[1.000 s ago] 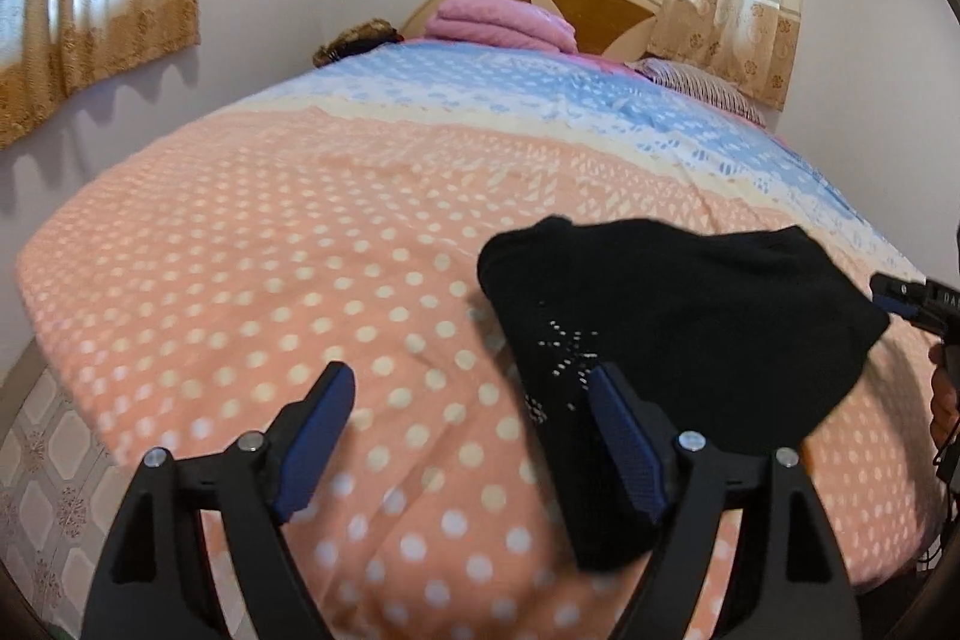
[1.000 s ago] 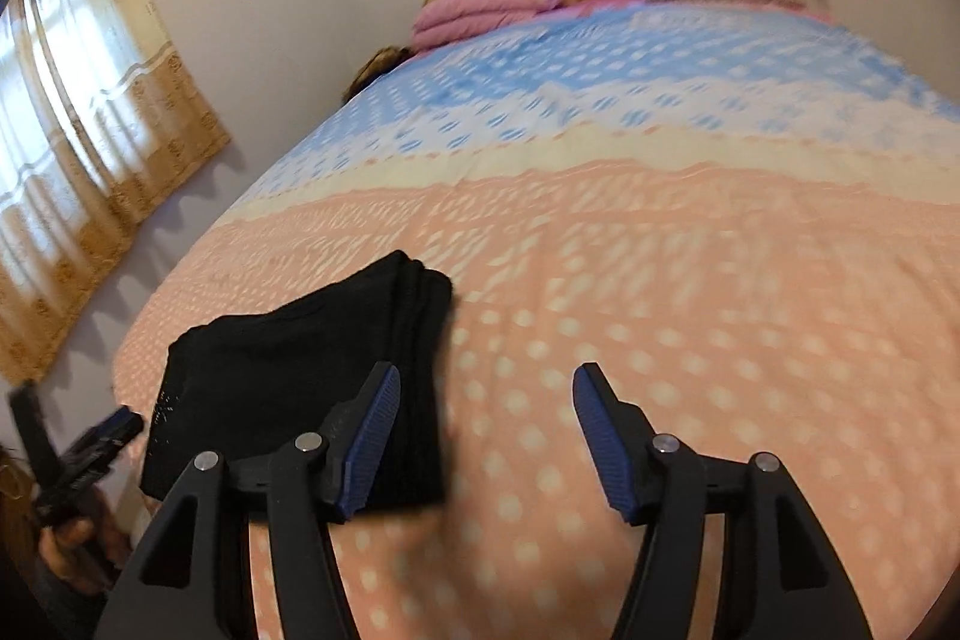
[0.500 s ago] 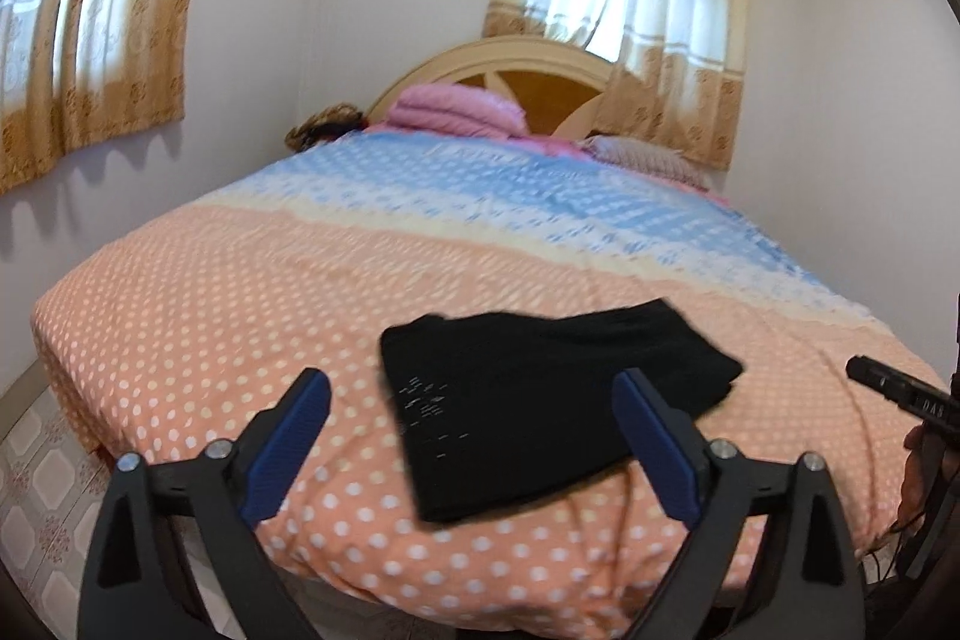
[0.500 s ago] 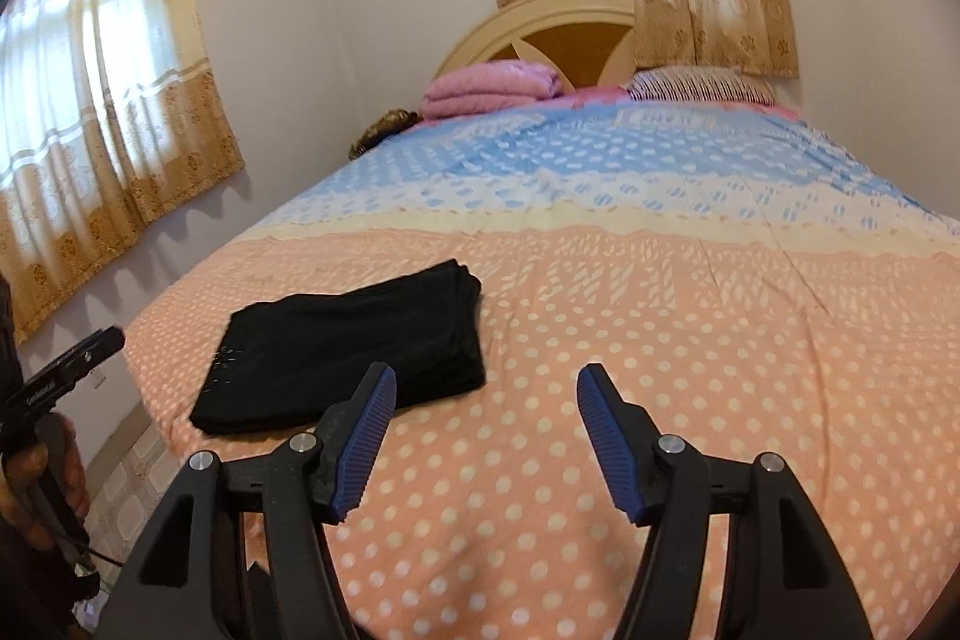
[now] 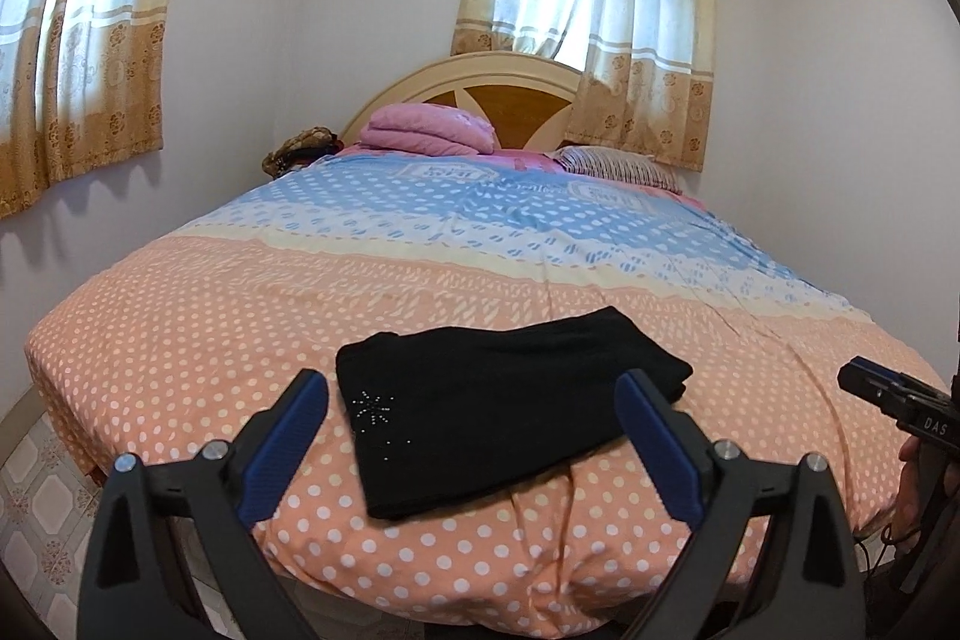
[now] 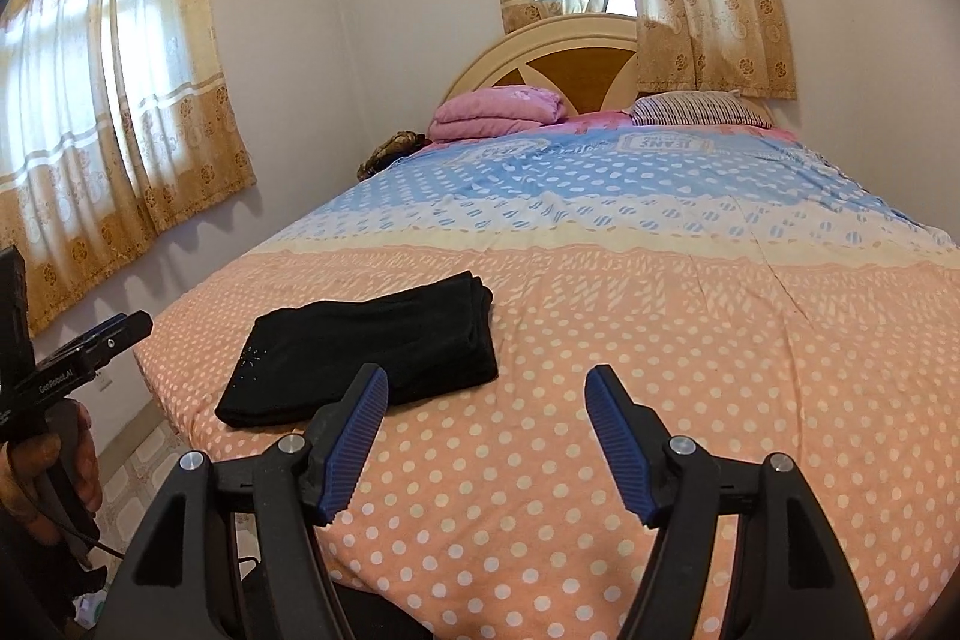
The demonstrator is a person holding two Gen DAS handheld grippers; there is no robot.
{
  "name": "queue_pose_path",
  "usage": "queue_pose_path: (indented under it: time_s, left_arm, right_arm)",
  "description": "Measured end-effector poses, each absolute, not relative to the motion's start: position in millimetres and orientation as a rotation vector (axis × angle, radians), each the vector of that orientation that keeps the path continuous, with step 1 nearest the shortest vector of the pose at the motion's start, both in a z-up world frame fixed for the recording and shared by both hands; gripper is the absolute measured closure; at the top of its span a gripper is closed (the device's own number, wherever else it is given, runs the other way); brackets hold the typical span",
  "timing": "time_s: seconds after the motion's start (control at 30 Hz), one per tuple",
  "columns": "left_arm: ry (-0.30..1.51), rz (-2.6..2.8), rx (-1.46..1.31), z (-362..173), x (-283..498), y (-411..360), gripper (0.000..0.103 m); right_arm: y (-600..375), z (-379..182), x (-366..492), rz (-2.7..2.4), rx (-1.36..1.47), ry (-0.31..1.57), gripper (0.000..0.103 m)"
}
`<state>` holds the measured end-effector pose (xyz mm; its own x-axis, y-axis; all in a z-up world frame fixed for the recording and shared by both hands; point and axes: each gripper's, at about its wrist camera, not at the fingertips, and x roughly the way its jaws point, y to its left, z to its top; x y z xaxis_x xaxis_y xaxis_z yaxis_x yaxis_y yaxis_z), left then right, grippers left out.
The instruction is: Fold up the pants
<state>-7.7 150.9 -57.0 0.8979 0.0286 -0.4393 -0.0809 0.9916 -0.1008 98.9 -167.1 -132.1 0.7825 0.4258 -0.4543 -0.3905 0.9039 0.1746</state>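
Observation:
The black pants lie folded into a compact rectangle near the foot of the bed, with a small sparkly motif at their left corner. They also show in the right wrist view. My left gripper is open and empty, held back above the foot edge, apart from the pants. My right gripper is open and empty, to the right of the pants and clear of them. Each gripper shows at the edge of the other's view, the right one and the left one.
The bed has a dotted orange and blue cover. A folded pink blanket and a striped pillow lie by the headboard. Curtained windows are on the left wall and behind the headboard. Tiled floor lies to the left of the bed.
Both grippers have pulled back and up from the bed. The folded pants stay on the cover and now look smaller and farther away.

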Motion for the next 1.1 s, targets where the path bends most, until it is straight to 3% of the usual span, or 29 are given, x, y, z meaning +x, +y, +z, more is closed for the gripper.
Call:
queue_pose_path:
  time_s: [1.1]
  left_arm:
    - [0.464, 0.079, -0.089, -54.3, -10.2, 141.7, 0.0]
  right_arm:
    - [-162.0, -126.2, 89.7, 0.449, 0.075, 0.488, 0.031]
